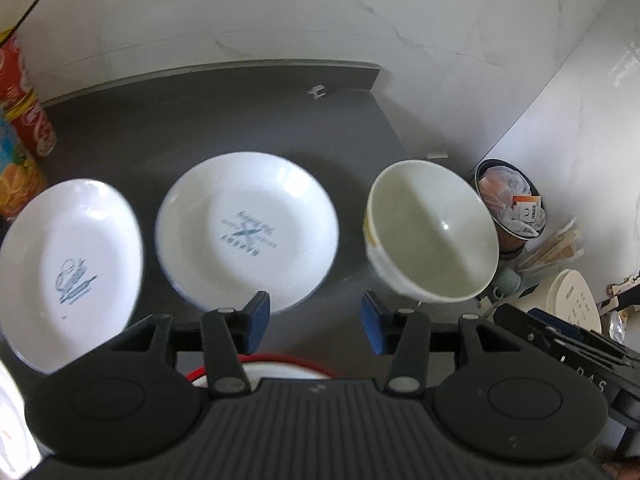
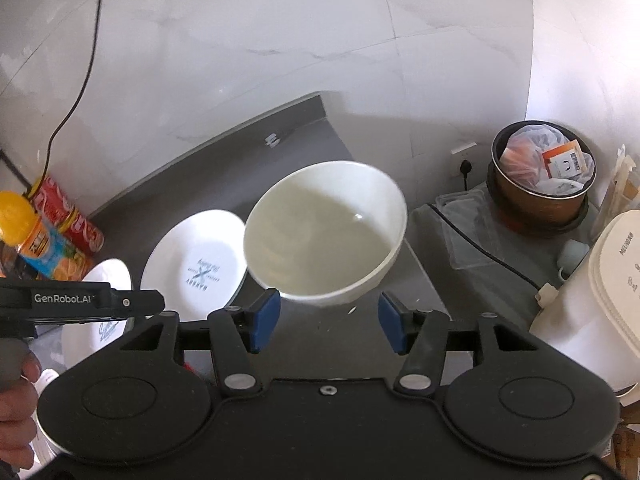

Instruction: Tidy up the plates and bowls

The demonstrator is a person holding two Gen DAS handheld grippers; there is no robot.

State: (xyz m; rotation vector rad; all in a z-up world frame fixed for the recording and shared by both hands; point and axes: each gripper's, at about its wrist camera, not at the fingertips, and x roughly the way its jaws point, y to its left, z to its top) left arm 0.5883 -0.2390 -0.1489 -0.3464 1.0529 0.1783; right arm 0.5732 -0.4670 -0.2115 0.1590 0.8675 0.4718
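Two white plates with blue print lie on the dark grey counter [image 1: 240, 120]: one in the middle [image 1: 246, 228] [image 2: 196, 260], one at the left [image 1: 70, 268] [image 2: 102, 320]. A white bowl [image 1: 430, 232] [image 2: 324, 236] stands by the counter's right edge. My left gripper [image 1: 316, 324] is open, level with the middle plate's near rim, with nothing between its fingers. My right gripper [image 2: 329, 324] is open just short of the bowl's near rim. A red-rimmed white dish [image 1: 280, 362] shows beneath the left gripper, mostly hidden.
Red cola cans [image 1: 28, 112] [image 2: 68, 216] and an orange juice bottle [image 2: 36, 236] stand at the counter's left. Right of the counter are a bin with bags [image 2: 544, 184], a white appliance [image 2: 600, 288] and a black cable [image 2: 488, 256]. A hand [image 2: 16, 400] holds the left gripper's handle.
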